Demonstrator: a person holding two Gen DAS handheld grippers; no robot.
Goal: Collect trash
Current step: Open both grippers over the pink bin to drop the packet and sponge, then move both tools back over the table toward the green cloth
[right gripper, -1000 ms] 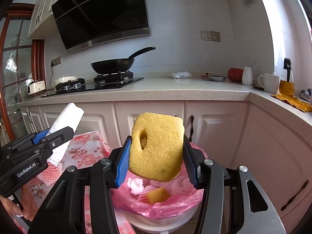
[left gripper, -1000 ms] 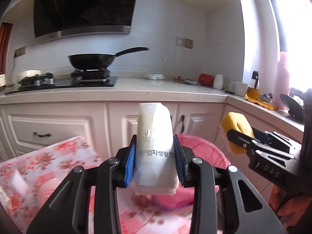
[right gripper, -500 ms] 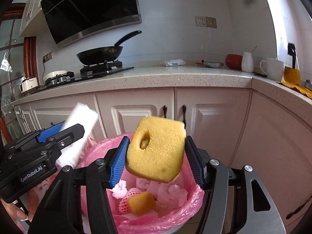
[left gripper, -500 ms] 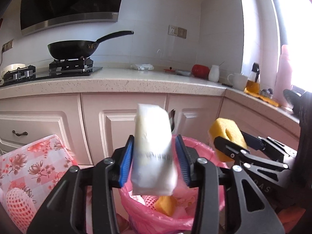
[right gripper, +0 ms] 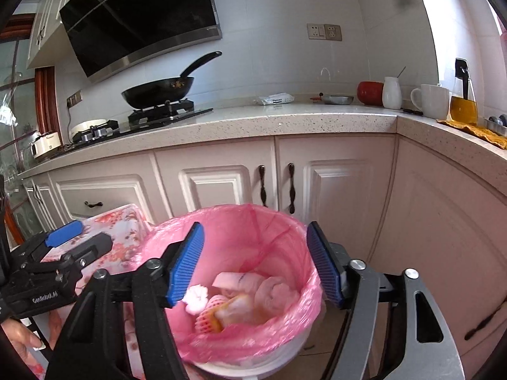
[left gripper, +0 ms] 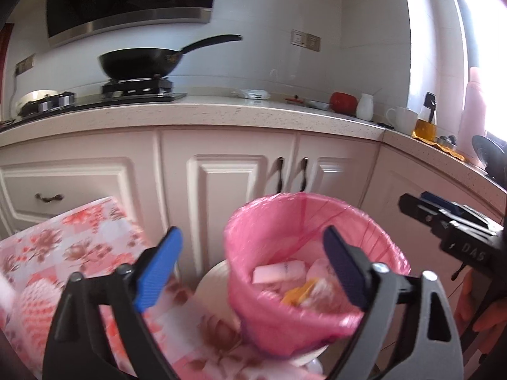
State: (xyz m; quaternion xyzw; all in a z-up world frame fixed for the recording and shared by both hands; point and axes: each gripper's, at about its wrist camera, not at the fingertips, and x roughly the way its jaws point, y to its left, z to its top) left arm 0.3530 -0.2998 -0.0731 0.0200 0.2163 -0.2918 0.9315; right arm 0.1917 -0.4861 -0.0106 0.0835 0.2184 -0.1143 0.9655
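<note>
Trash [right gripper: 240, 297] is lying in the bottom of the bin [right gripper: 253, 353], inside its pink liner [right gripper: 279, 237], and that bin is the landmark here. Left of the bin, a table with a floral cloth [left gripper: 79, 247] is butting against it, likely so pieces can be carried over in one short reach; a netted fruit sleeve [left gripper: 35, 304] is sitting on that cloth, blurred. Over the bin's left rim the left gripper [left gripper: 253, 269] is hanging with its jaws opening wide and nothing between them. Over the bin's middle the right gripper [right gripper: 255, 264] is doing the same, jaws opening and empty, both aimed into the mouth so whatever leaves them falls inside. The pile itself is hard to sort: a white packet [left gripper: 279, 270], something yellow [left gripper: 294, 291] and crumpled tissue are overlapping. The bin's base is cut off, and the hand [right gripper: 22, 338] on the left gripper is showing only at the frame's edge.
</note>
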